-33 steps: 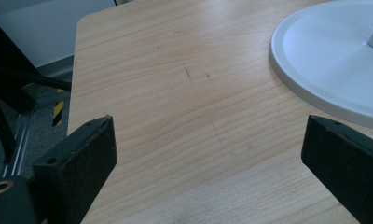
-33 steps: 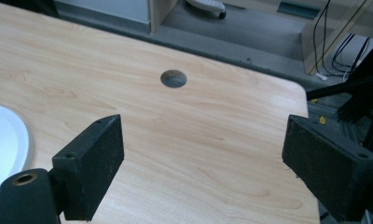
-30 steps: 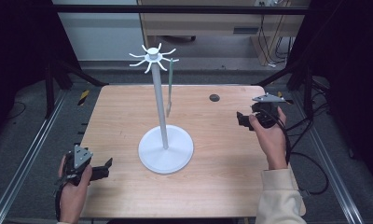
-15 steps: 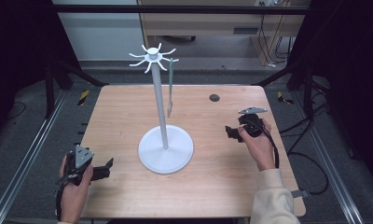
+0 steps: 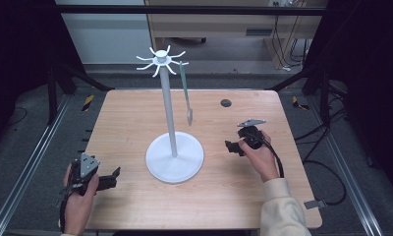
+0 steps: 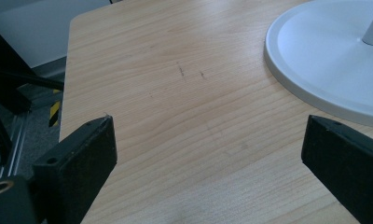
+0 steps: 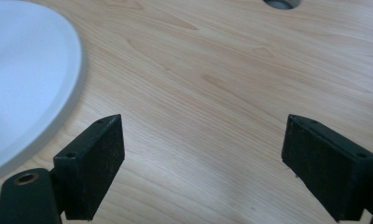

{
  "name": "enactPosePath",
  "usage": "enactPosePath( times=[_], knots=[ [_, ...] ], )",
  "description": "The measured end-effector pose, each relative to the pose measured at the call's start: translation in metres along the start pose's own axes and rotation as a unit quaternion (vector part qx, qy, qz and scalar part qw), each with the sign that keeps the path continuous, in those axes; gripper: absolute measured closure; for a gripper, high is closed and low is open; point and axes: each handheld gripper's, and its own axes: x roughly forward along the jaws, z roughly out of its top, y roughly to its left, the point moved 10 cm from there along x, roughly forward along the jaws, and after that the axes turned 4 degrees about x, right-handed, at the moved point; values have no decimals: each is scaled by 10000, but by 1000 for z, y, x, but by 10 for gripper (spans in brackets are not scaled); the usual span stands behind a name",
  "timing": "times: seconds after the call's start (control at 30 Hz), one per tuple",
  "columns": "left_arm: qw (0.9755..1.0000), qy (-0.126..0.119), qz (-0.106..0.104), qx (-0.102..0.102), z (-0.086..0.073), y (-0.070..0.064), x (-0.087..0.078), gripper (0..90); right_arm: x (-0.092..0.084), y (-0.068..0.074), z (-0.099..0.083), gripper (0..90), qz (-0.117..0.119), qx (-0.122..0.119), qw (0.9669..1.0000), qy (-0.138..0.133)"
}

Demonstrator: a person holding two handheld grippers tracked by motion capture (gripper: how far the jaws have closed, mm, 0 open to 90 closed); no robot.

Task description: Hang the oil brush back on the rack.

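Note:
A white stand [image 5: 170, 123] with a round base [image 5: 175, 157] rises from the middle of the wooden table [image 5: 135, 113]. Several short hooks ring its top, and a grey-green utensil [image 5: 185, 92] hangs from one of them. My left gripper [image 5: 113, 177] rests near the table's front left corner, open, with bare wood between its jaws [image 6: 203, 154]. The base's rim [image 6: 315, 70] lies to its right. My right gripper [image 5: 230, 146] sits low over the table just right of the base, open and holding nothing [image 7: 203, 154]. The base's edge [image 7: 31, 84] lies at its left.
A small dark round hole [image 5: 226, 103] marks the table behind the right gripper and shows as a hole [image 7: 281, 3] along that gripper's jaws. Metal rails [image 5: 27, 162] run along both sides of the table. Cables trail on the floor at the right.
My right gripper has moved from the back right of the table toward me and left, down beside the stand's base. The left gripper has stayed put.

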Motion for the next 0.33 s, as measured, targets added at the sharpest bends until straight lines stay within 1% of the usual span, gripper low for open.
enactPosePath(
  times=[0.07, 0.13, 0.23, 0.33],
  knots=[
    [10000, 4, -19, 11, 0, -1, 0, 29, 4, 7, -1, 143, 111, 18, 9999, 16],
    [10000, -2, -24, 12, 0, -1, 0, 29, 7, 12, 0, 143, 89, -87, 9999, -28],
    [10000, 13, -26, 28, 0, -1, 2, 29, 9, 22, 1, 142, 229, -113, 9997, -35],
    [10000, 19, -38, 53, 1, -1, 2, 29, 10, 30, 3, 138, 310, -158, 9994, -5]
  ],
)
